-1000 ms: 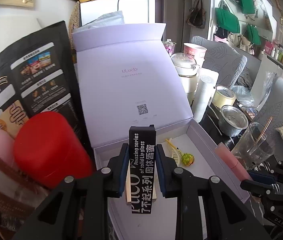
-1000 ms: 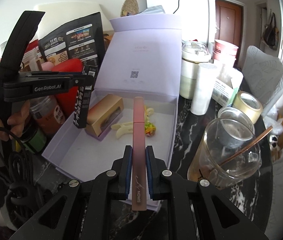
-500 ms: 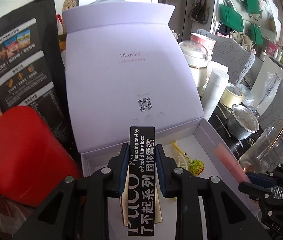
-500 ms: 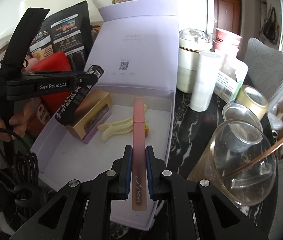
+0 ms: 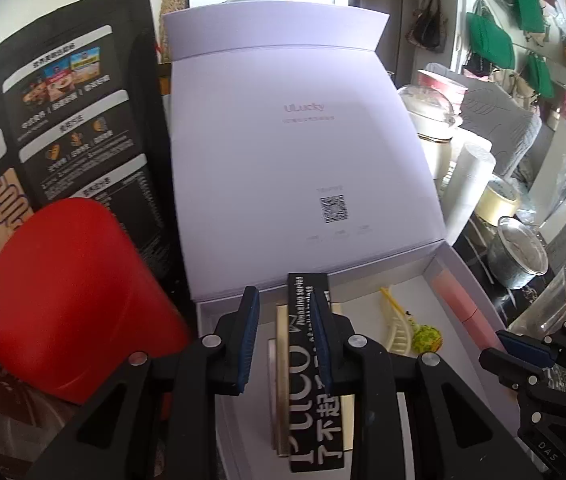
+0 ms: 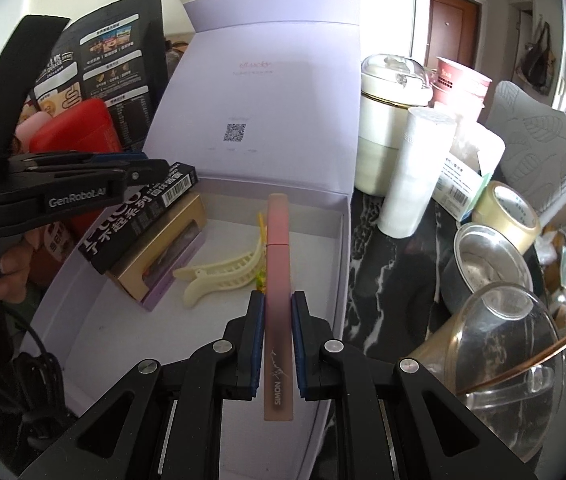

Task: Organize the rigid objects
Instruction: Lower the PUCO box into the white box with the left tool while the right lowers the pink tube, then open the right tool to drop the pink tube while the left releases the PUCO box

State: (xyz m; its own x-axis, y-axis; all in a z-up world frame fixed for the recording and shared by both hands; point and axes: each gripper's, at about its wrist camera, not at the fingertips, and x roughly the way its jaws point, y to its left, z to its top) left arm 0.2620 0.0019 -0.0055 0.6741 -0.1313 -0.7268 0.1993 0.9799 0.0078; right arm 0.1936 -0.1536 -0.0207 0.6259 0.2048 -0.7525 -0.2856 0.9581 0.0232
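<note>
Left claw (image 5: 285, 336), seen from its own wrist camera, is clenched on a black lip-gloss carton (image 5: 310, 368) with white lettering, which stands between the blue pads and hangs over the open lavender box (image 5: 459, 268). Directly under the carton, inside the box, lies a gold-edged package (image 5: 281, 380). Farther right on the box floor sit a pale yellow hair clip (image 5: 397, 326) and a small yellow-green ball (image 5: 427, 338). The box lid (image 5: 295, 152) stands raised behind the tray. Left of the box are a red container (image 5: 71, 296) and a black snack pouch (image 5: 63, 120); right of it, on the dark marbled counter (image 5: 471, 248), stand a metal bowl (image 5: 519, 256) and a roll of tape (image 5: 497, 200). From the right wrist camera, the right claw (image 6: 277, 320) is clamped on a pink tube (image 6: 278, 264), held lengthwise over the box's right side, near the right wall (image 6: 345, 248). Inside the box, the hair clip (image 6: 223, 272) lies just left of the tube, and the gold package (image 6: 163, 252) lies at the box's left side with the black carton (image 6: 139, 220) slanting above it in the left claw (image 6: 151, 172). A person's fingers (image 6: 11, 268) show at the left edge. Right of the box stand a white roll (image 6: 415, 176), a lidded white pot (image 6: 391, 120) and a glass pitcher (image 6: 503, 360).
</note>
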